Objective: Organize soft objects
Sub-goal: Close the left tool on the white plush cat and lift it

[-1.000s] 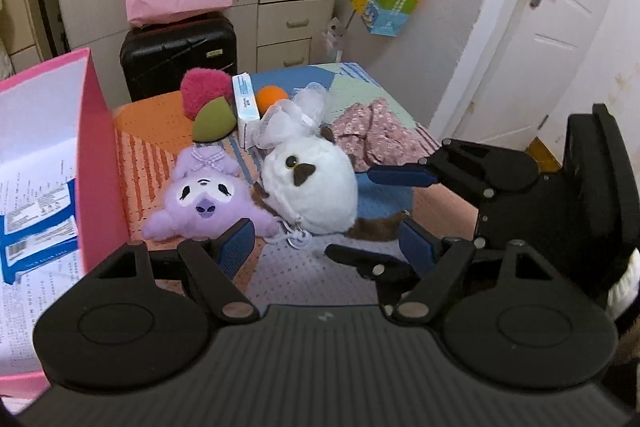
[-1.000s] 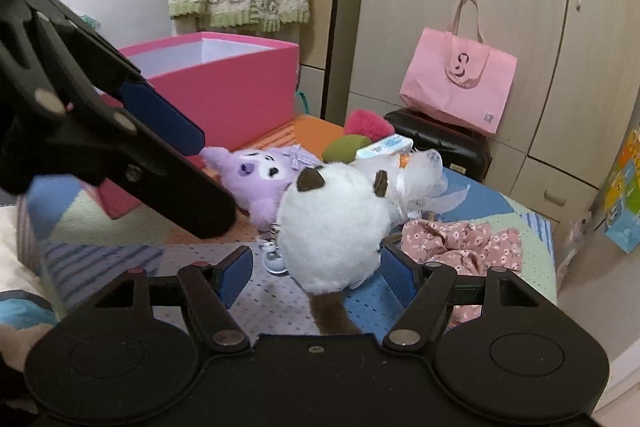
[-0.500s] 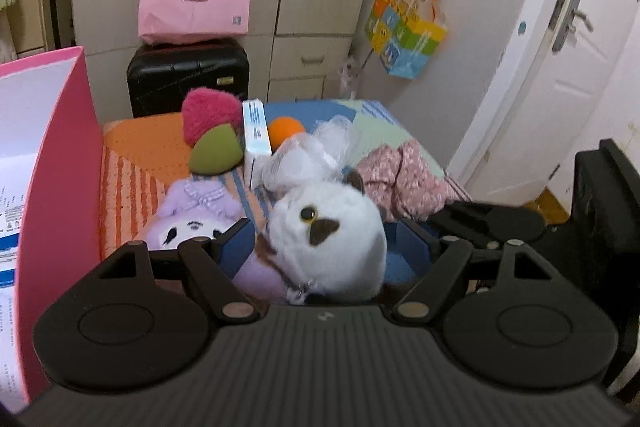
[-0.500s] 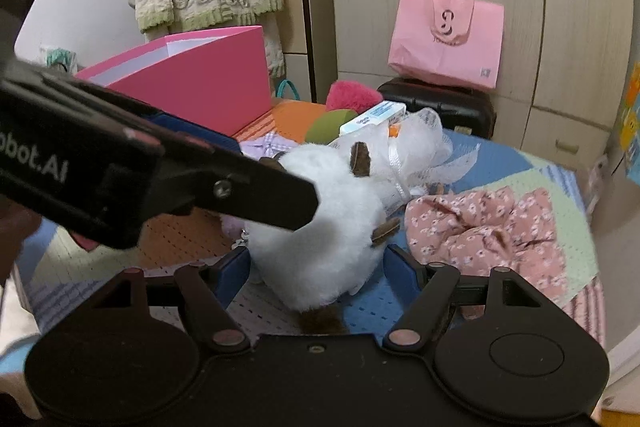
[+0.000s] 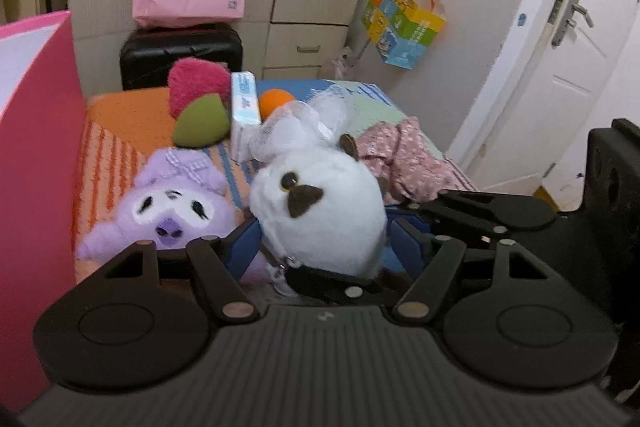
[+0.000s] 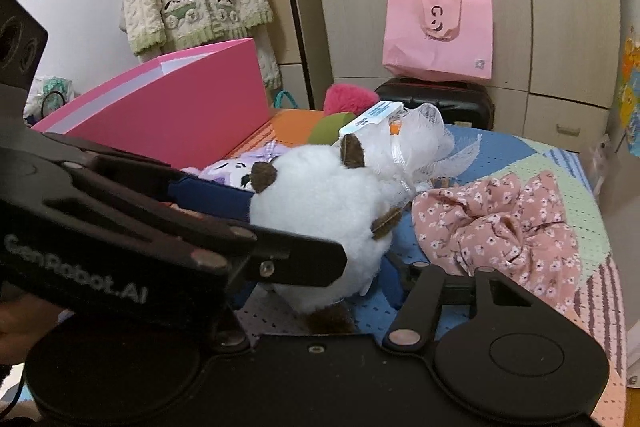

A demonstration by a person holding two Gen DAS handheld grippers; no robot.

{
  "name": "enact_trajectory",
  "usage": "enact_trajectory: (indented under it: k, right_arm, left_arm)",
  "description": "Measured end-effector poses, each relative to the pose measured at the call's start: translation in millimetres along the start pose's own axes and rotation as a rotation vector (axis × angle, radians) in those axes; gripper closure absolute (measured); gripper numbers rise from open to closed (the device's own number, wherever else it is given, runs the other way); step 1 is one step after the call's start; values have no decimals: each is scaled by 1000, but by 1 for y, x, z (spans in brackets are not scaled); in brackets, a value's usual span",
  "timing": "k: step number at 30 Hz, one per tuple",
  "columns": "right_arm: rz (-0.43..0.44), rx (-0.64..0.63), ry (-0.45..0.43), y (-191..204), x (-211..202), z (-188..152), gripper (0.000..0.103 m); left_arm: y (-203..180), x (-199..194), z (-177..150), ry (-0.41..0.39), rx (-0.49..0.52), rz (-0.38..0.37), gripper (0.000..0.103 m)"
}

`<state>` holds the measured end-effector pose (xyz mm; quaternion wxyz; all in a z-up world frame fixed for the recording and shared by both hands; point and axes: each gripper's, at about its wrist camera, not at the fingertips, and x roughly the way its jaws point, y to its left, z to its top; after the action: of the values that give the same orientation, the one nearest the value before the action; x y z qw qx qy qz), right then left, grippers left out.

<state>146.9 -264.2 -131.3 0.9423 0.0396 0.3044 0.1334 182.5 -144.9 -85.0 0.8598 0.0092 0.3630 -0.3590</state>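
Change: since a second ago both grippers are coming in around the white plush (image 5: pixel 320 211), which then lay clear ahead of them on the bedspread (image 5: pixel 132 123).
Left gripper (image 5: pixel 320 239): its jaws are closing, blue pads touching the plush's flanks and starting to bite.
Right gripper (image 6: pixel 320 267): its jaws are closing too, crossing under the left one, with the same plush between them; the near finger is hidden, so contact is unclear.
Meaning: a two-handed lift of this toy is probably beginning, likely toward the pink box (image 5: pixel 36 187).
Where the toy is lying: mid-bed, just right of the purple plush (image 5: pixel 172 211).
Count, left to right: one pink box, one purple plush, one pink-and-green cushion (image 5: pixel 198 107), one white plush, one gauzy bundle (image 5: pixel 296 127), one floral cloth (image 5: pixel 404 163).
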Motion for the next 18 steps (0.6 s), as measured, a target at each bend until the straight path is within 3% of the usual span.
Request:
enact_trajectory:
  k: [18]
  right_arm:
    - [-54,-44,7,27,-45,-2,38]
  left_arm:
    - [-28,-35,-5,22,18,13,33]
